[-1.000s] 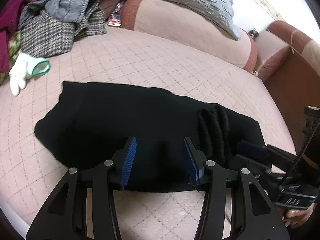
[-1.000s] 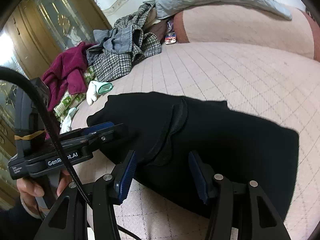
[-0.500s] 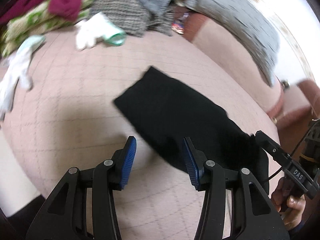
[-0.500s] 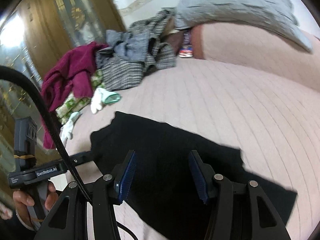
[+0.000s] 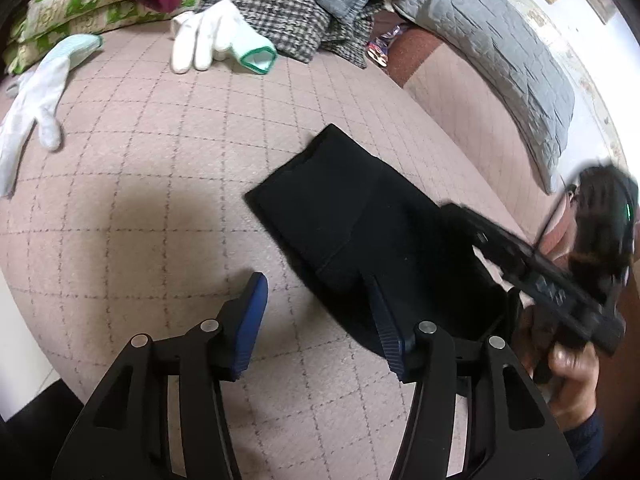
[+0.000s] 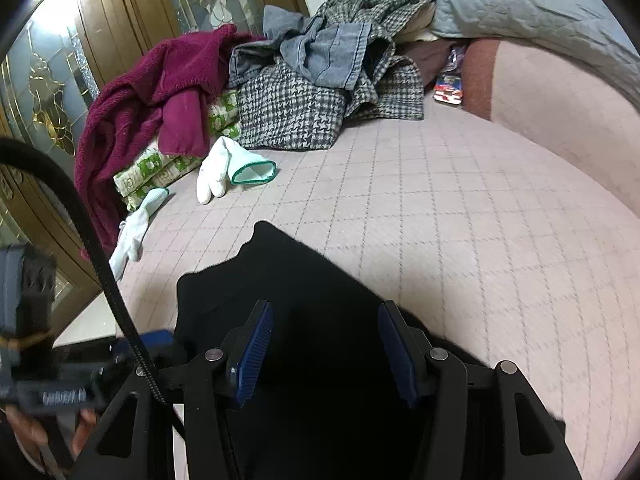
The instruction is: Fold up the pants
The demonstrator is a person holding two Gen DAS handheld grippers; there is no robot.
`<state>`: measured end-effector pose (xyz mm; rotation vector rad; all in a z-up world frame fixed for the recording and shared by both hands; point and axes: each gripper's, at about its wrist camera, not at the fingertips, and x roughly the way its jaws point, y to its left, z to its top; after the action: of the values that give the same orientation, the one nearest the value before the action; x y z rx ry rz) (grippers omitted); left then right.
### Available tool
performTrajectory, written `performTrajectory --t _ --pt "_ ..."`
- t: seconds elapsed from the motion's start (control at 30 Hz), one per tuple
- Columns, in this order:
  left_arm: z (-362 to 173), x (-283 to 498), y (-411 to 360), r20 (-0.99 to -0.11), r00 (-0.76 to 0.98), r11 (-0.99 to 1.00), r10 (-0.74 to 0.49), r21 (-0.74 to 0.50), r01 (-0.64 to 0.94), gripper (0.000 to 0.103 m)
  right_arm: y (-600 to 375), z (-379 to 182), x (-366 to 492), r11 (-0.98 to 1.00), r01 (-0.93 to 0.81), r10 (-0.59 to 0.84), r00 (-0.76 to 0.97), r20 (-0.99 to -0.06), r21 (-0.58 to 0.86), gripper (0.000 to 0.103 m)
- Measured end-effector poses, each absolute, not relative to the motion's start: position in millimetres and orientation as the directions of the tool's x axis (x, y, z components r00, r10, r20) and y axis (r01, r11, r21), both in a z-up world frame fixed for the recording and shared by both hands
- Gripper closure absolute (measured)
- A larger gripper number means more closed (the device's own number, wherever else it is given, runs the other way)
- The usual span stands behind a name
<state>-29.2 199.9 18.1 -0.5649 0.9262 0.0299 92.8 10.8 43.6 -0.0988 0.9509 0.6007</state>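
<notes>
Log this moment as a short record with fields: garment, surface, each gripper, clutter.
garment: black pants, folded into a compact flat shape
surface: pink quilted bed cover
left gripper: open, jaws have just been opening, nothing between the pads, at the pants' near edge
right gripper: open, above the pants, gripping nothing
clutter: white gloves, maroon garment, houndstooth garment, grey pillow at the far side

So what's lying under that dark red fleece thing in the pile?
Under the dark red fleece garment a green-and-white patterned fabric pokes out, lying on the pink quilted cover. How far it runs beneath is hidden.
</notes>
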Motion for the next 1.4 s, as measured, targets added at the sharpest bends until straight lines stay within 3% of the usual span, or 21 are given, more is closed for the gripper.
performTrajectory --t 0.23,0.3,0.37,0.6,0.63,0.7,0.77,0.8,1.03,1.27,1.4 --pt "13.7 -19.2 201.5 -0.747 0.625 0.839 -0.225 -0.475 -0.265 0.05 45.8 36.2 121.6 0.763 -0.629 0.457 0.36 -0.813 0.15 0.045" --pt "13.1 -16.6 200.8 -0.736 0.633 0.831 -0.243 -0.494 -0.255 0.038 53.6 31.8 130.1 0.747 -0.649 0.455 0.34 -0.823 0.145 0.045" --pt "13.2 -15.8 198.8 -0.723 0.643 0.826 -0.253 -0.507 -0.245 0.034 59.8 28.0 136.8 0.737 -0.66 0.453 0.322 -0.831 0.146 0.045" --pt "10.6 -10.6 193.9 -0.714 0.66 0.847 -0.235 -0.483 -0.222 0.035 79.9 5.4 147.2 0.693 -0.701 0.455 0.242 -0.857 0.17 0.048" --pt "10.8 -9.5 193.4 -0.715 0.66 0.852 -0.232 -0.477 -0.217 0.037 83.6 1.0 147.1 0.698 -0.699 0.437 0.247 -0.865 0.153 0.058" --pt "11.4 -7.0 193.5 -0.73 0.657 0.873 -0.189 -0.431 -0.227 0.07 86.6 1.1 146.3 0.704 -0.696 0.43 0.263 -0.864 0.139 0.069" --pt "11.1 -4.9 197.8 -0.73 0.656 0.875 -0.189 -0.429 -0.225 0.075 84.6 8.6 143.2 0.709 -0.691 0.44 0.277 -0.854 0.141 0.082" --pt "11.7 -5.7 199.3 -0.725 0.66 0.872 -0.198 -0.438 -0.219 0.081 82.5 12.5 142.1 0.71 -0.689 0.448 0.281 -0.849 0.146 0.084" --pt "50.5 -19.0 184.7 -0.611 0.758 0.891 -0.229 -0.444 -0.089 0.087 56.5 69.1 122.5 0.726 -0.664 0.532 0.377 -0.758 0.179 0.089" --pt "100.4 -43.9 118.3 -0.435 0.811 0.898 -0.392 -0.37 0.236 0.087 -18.8 136.2 81.7 0.779 -0.582 0.577 0.519 -0.631 0.233 0.09" --pt "104.6 -50.2 58.8 -0.433 0.751 0.865 -0.498 -0.307 0.397 0.088 -81.2 158.6 40.0 0.829 -0.504 0.539 0.604 -0.587 0.243 0.09"
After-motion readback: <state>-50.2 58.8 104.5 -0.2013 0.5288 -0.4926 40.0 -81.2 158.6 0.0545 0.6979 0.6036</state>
